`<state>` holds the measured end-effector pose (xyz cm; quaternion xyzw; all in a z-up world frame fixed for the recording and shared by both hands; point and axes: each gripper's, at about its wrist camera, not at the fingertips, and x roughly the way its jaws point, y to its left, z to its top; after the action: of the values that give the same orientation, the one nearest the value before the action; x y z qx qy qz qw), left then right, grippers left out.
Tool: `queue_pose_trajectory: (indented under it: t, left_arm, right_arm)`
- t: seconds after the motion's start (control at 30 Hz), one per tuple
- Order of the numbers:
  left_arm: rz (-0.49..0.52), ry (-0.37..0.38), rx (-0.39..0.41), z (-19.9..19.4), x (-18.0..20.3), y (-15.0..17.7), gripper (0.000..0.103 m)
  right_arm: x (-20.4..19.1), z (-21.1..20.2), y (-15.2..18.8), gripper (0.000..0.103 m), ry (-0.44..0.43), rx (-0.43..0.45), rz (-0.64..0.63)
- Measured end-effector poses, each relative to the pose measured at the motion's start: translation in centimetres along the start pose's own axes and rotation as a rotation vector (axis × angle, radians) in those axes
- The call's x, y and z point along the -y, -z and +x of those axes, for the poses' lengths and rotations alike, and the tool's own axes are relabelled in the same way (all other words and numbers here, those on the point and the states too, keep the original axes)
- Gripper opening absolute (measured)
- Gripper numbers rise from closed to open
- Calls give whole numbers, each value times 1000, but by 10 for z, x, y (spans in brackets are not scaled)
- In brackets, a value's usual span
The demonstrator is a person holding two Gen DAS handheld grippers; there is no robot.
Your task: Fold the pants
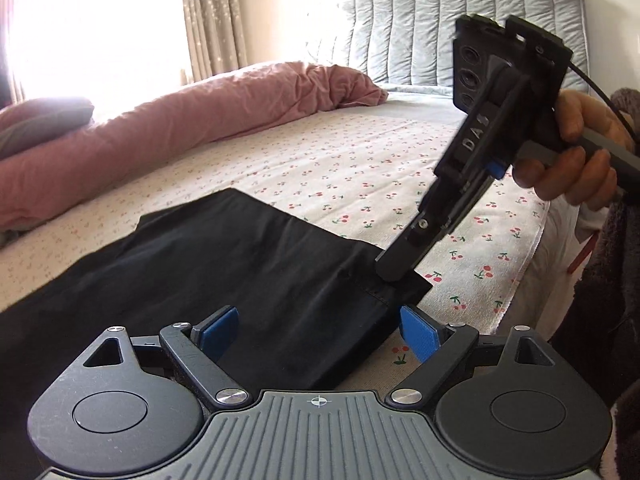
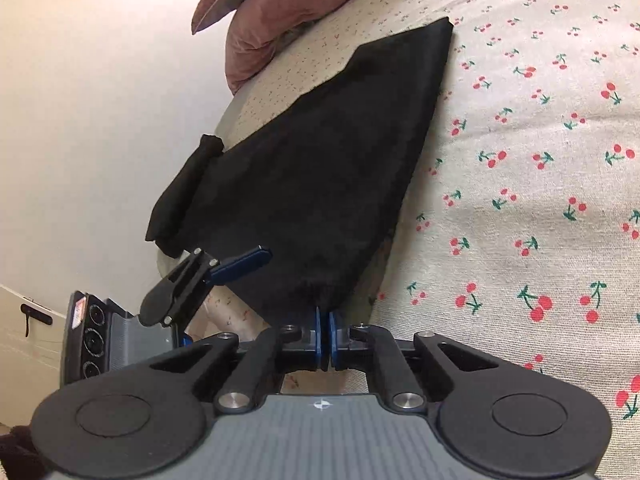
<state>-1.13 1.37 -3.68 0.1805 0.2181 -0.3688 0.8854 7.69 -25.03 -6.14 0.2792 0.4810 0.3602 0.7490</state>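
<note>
The black pants (image 1: 224,276) are laid flat on the cherry-print sheet (image 1: 360,176) of the bed, folded lengthwise, with a leg end nearest the grippers and the far end reaching towards the pink duvet (image 1: 208,108). In the right wrist view the right gripper (image 2: 323,320) is seen clenched on the hem corner of the pants (image 2: 312,184), the two blue pads brought almost together with black cloth pinched between them. The same grip is seen from the left wrist view, where the right gripper (image 1: 394,274) is angled down onto the corner and is held by a hand (image 1: 576,156). The left gripper (image 1: 320,320) is released, its blue fingers (image 1: 418,334) spread wide; the near hem lies between them, and it cannot be told whether a pad touches the cloth. In the right wrist view the left gripper (image 2: 224,270) is found just beside the other hem corner. Bare sheet is left open to the right of the pants, up to the sheet's frayed edge. Beyond the pants, bare sheet extends to the duvet and the padded headboard (image 1: 440,28).
</note>
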Motion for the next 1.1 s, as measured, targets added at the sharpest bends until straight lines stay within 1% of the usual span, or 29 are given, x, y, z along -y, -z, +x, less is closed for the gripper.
queue_pose_trajectory:
  t: [0.03, 0.1, 0.17, 0.23, 0.27, 0.3, 0.33, 0.37, 0.4, 0.47, 0.5, 0.53, 0.57, 0.6, 0.67, 0.73, 0.77, 0.8, 0.9, 0.93, 0.97, 1.03, 1.1]
  left_arm:
    - [29, -9, 15, 0, 5, -1, 88]
    - [47, -33, 31, 2, 12, -2, 88]
    - [57, -69, 31, 8, 17, -6, 78]
    - [69, -142, 13, 19, 20, -10, 53]
    - [67, -185, -6, 26, 19, -11, 45]
    - [64, -212, -24, 32, 18, -11, 34]
    - [58, -224, -37, 36, 15, -11, 32]
    - [44, -221, -45, 38, 13, -11, 32]
    - [27, -217, -49, 39, 11, -11, 32]
    - [16, -217, -49, 41, 9, -10, 32]
    - [23, -220, -45, 40, 11, -9, 32]
    - [29, -224, -41, 39, 13, -7, 33]
    - [31, -226, -38, 40, 13, -7, 33]
    - [30, -225, -38, 40, 13, -6, 33]
    - [24, -229, -37, 40, 14, -5, 33]
    - [18, -233, -35, 40, 15, -5, 33]
    - [13, -235, -39, 40, 15, -5, 31]
    - [7, -234, -50, 42, 15, -6, 27]
    - [-15, -232, -70, 45, 12, -7, 19]
    - [-21, -228, -69, 45, 11, -7, 13]
    - [-26, -227, -66, 44, 10, -8, 11]
    - [-36, -240, -57, 43, 10, -12, 2]
    - [-61, -240, -44, 42, 7, -20, 0]
  right_arm:
    - [-2, -5, -1, 7, -21, 15, -3]
    - [-8, -9, -6, 7, -47, 37, -9]
    - [-14, -11, -12, 9, -66, 50, -20]
    - [-17, -10, -19, 12, -78, 62, -31]
    - [-17, -11, -23, 18, -79, 72, -31]
    - [-16, -11, -26, 22, -69, 87, -26]
    - [-11, -12, -31, 30, -40, 113, -16]
    - [-7, -12, -35, 49, -10, 133, -5]
    - [-1, -9, -40, 53, 32, 151, 4]
    - [14, -1, -48, 53, 111, 162, 21]
    - [20, 3, -52, 53, 137, 165, 36]
    - [31, 8, -56, 52, 161, 165, 58]
    - [38, 13, -60, 49, 160, 166, 71]
    - [47, 15, -64, 47, 139, 181, 82]
    - [48, 20, -74, 46, 115, 209, 90]
    - [47, 30, -83, 40, 118, 256, 80]
    - [48, 34, -87, 35, 118, 273, 85]
    - [49, 39, -90, 27, 117, 290, 95]
    - [57, 44, -99, 18, 98, 322, 137]
    - [57, 46, -102, 11, 96, 332, 145]
    - [57, 50, -103, 5, 106, 335, 145]
    - [52, 54, -104, 3, 142, 342, 151]
    - [45, 52, -105, 2, 165, 368, 149]
